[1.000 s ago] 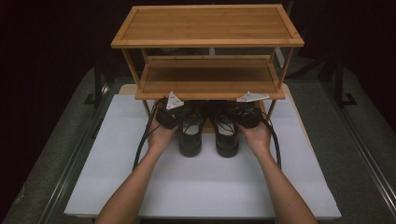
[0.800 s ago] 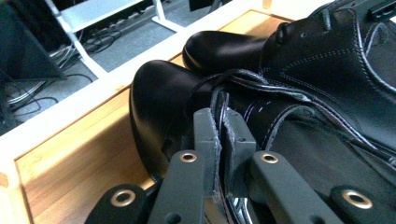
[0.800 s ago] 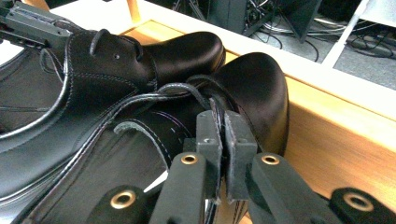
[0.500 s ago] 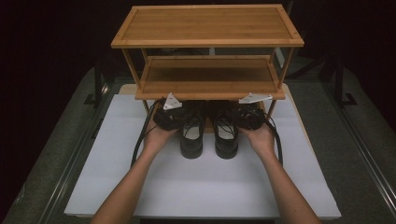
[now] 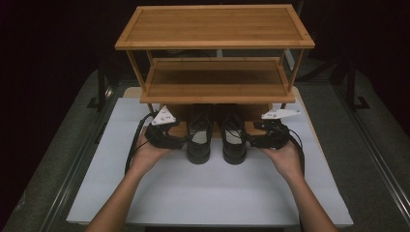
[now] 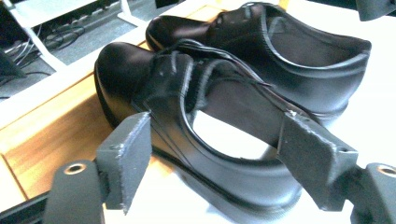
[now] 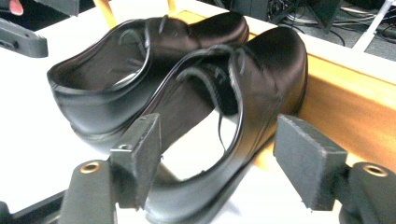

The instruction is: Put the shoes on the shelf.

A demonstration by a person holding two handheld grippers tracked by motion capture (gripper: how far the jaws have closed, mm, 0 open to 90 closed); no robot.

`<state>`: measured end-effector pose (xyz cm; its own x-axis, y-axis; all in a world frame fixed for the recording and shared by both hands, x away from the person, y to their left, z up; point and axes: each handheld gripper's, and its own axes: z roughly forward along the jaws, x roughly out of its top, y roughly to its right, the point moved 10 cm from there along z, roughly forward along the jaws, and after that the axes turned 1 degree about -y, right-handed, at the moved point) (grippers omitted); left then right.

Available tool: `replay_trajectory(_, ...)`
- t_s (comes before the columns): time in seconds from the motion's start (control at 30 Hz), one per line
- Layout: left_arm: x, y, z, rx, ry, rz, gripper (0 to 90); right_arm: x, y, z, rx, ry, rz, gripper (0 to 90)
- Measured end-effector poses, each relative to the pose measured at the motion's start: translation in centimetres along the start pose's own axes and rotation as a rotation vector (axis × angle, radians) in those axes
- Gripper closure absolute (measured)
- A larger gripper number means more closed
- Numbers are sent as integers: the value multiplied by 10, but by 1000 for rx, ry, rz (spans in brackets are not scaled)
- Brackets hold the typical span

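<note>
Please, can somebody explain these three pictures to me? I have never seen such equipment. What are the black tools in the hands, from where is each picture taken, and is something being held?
A person sits at a table and holds a hand tool in each hand: the left gripper and the right gripper. Each has two black jaws.

The high view looks down from above the person's side. The two gripper views come from small cameras riding on the tools, so you look along the jaws.

On the white mat stand two black shoes, the left shoe and the right shoe, their toes on the bottom board of a wooden shoe rack.

Nothing is held now. Both grippers' jaws have just been opening: in each gripper view the pads stand apart beside the shoe's side, not pressing on it.
</note>
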<state>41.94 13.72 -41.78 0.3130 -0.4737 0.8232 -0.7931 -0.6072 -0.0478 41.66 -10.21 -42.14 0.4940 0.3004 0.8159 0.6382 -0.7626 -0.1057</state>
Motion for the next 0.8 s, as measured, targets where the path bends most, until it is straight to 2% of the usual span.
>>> replay_trajectory(0.07, -12, 8, -4, -20, -13, 3, 206, -11, -5, -9, 6, -4, -4, 273)
replay_trajectory(0.13, -17, 10, -4, -24, -23, 7, 195, -15, -7, -11, 13, -8, -3, 269)
replay_trajectory(0.2, -28, 15, -1, -35, -44, 5, 182, -29, -10, -12, 16, -23, -9, 246)
replay_trajectory(0.23, -34, 16, 1, -42, -54, 1, 182, -29, -10, -12, 16, -23, -9, 246)
replay_trajectory(0.3, -45, 19, 7, -51, -82, -1, 178, -40, -12, -9, 26, -40, -8, 233)
replay_trajectory(0.33, -50, 21, 11, -54, -101, 3, 162, -51, -14, -3, 38, -69, -9, 222)
replay_trajectory(0.43, -63, 26, 24, -67, -162, 14, 147, -60, -16, 5, 43, -96, -14, 210)
replay_trajectory(0.5, -69, 27, 31, -62, -198, 36, 109, -74, -19, 20, 50, -152, -28, 178)
replay_trajectory(0.6, -73, 26, 41, -54, -211, 45, 102, -79, -20, 29, 56, -175, -33, 168)
replay_trajectory(0.63, -73, 26, 44, -55, -208, 46, 102, -82, -19, 36, 48, -191, -50, 167)
replay_trajectory(0.8, -75, 26, 54, -57, -203, 63, 105, -83, -21, 49, 60, -180, -76, 167)
